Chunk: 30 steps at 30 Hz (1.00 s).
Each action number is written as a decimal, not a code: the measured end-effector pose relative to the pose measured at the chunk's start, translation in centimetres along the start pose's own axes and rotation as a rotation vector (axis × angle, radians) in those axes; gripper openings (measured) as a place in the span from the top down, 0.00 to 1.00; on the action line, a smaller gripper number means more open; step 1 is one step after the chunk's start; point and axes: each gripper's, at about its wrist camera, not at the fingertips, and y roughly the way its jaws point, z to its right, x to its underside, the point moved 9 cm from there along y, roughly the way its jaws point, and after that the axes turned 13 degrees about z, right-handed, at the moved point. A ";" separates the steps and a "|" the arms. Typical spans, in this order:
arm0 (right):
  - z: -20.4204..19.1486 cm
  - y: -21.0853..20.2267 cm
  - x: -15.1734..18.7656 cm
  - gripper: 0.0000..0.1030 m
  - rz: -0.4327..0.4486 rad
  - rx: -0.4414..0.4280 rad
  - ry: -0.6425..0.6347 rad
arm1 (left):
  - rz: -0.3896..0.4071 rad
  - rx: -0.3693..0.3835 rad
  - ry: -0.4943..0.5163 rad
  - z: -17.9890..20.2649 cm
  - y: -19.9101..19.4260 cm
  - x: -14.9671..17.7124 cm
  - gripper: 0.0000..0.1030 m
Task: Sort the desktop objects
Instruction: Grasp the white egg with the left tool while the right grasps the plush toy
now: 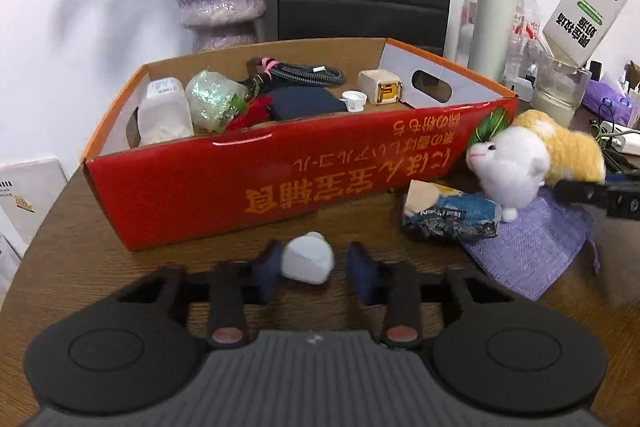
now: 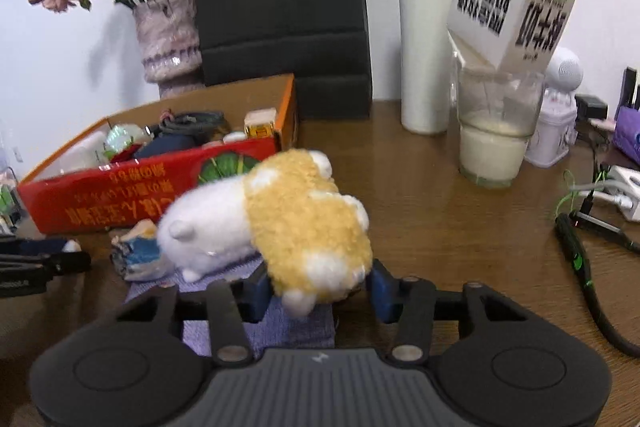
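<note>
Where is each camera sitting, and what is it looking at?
Left wrist: sits on the left gripper, looking forward along its blue fingers at a small white object between them and the red box behind; the right gripper's tip shows at the right edge.
Right wrist: sits on the right gripper, looking over the plush toy between its fingers toward the milk glass; the left gripper shows at the left edge.
Shared: box, toy, purple pouch, vase, bottle.

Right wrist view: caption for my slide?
Right gripper fingers straddle a plush hamster beside the red box.
</note>
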 end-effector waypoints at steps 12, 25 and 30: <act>-2.4 -1.6 -2.9 0.68 0.153 -0.016 -0.055 | 0.045 -0.002 -0.070 0.4 -3.7 -0.7 0.73; -1.2 2.6 -3.9 0.58 0.127 0.026 0.192 | 0.056 -0.043 -0.019 1.1 -5.6 0.1 0.73; -0.7 -0.8 -4.6 0.61 0.203 0.000 0.240 | 0.111 -0.101 -0.027 1.5 -9.5 -0.5 0.73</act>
